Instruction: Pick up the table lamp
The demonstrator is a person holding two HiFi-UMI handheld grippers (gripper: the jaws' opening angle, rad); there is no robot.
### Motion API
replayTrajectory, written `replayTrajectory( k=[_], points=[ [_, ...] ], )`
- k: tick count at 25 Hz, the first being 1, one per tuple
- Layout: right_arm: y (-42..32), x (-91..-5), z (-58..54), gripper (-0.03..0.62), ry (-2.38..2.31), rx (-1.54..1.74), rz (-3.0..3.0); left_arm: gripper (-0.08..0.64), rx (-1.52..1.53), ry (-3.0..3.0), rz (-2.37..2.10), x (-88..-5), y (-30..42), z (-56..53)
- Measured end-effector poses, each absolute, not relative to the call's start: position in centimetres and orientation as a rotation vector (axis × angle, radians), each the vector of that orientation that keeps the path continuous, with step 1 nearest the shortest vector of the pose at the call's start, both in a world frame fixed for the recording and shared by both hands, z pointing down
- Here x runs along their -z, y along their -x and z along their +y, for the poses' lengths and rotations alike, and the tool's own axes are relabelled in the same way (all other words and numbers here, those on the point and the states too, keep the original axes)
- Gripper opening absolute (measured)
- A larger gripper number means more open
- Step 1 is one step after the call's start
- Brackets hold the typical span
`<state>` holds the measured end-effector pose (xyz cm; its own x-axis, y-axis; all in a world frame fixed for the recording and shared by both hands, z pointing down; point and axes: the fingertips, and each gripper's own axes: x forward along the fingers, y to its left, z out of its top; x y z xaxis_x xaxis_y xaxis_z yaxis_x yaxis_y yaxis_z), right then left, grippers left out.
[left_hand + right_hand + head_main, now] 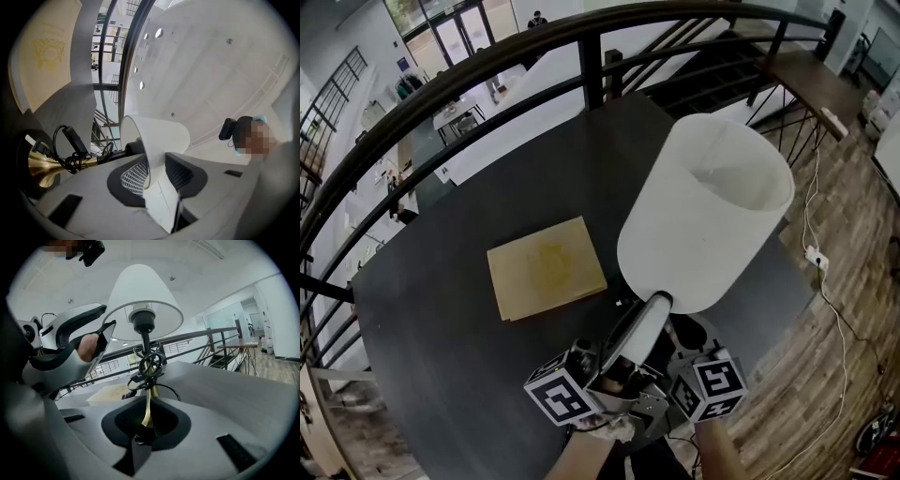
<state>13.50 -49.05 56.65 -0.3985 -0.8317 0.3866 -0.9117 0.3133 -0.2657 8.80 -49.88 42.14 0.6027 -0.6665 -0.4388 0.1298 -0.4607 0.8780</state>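
Dark and round, the table (pixel 431 309) is seen from above, ringed by a curved black railing (pixel 487 70), with a lower floor visible beyond it. A tan sheet (pixel 546 267) is laid flat near the table's middle. Just right of it, toward the near edge, the table lamp (pixel 703 211) is found, with its white shade (pixel 161 136) tilted. The shade's rim is straddled by the left gripper (pixel 157 176), whose jaws are held wide apart, the thin wall between them unsqueezed. The brass stem (pixel 148 404), wrapped in a coiled black cord (pixel 149 365), is flanked by the right gripper (pixel 146 425), whose jaws are slightly parted and not pressed on it.
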Motion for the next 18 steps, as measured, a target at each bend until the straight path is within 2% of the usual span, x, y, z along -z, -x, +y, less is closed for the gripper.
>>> replayTrajectory(
  k=[8, 11, 18],
  points=[
    [-14.1, -56.5, -51.2, 0.050, -1.521, -0.785, -2.454, 0.123, 0.981, -1.789, -0.398, -41.2, -9.9, -51.4],
    [-13.5, -56.7, -51.6, 0.158, -1.480, -0.807, -2.480, 0.123, 0.976, -1.775, -0.402, -41.2, -9.5, -51.7],
    [-13.2, -57.1, -52.8, 0.163, -1.402, -0.727, -2.479, 0.123, 0.973, -1.754, -0.402, -41.2, -9.3, -52.1]
  ],
)
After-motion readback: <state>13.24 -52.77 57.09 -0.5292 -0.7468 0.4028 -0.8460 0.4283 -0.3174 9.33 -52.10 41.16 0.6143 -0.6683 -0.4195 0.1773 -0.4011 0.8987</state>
